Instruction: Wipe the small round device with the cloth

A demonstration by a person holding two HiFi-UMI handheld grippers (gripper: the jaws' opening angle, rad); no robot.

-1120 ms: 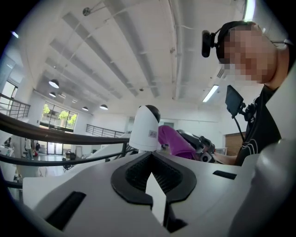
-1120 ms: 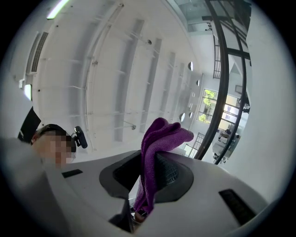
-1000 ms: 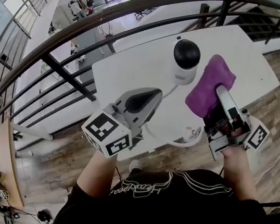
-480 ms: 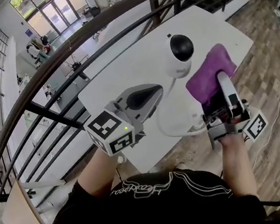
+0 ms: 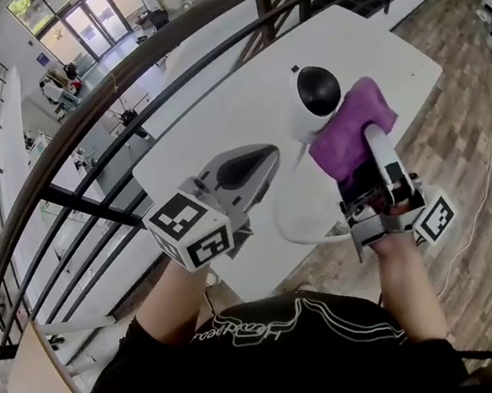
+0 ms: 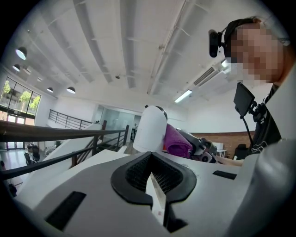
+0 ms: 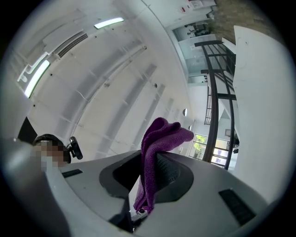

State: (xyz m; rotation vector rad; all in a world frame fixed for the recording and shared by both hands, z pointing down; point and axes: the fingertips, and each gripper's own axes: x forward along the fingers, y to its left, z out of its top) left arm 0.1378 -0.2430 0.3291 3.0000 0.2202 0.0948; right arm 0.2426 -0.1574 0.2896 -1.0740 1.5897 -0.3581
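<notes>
Upper centre: my right gripper's jaws pinch the cloth against the small round device; my left gripper's jaws are pressed together. With nothing bracing it, the device may topple under hard wiping.

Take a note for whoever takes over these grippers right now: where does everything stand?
Left gripper: shut, nothing seen between its jaws, tips near the small round white camera; contact unclear.
Right gripper: shut on the purple cloth, which lies against the camera's side.
Camera stands on the white table.
Done: cloth brought to the camera. Left: wipe its body and dark dome; how much is already wiped cannot be told.
</notes>
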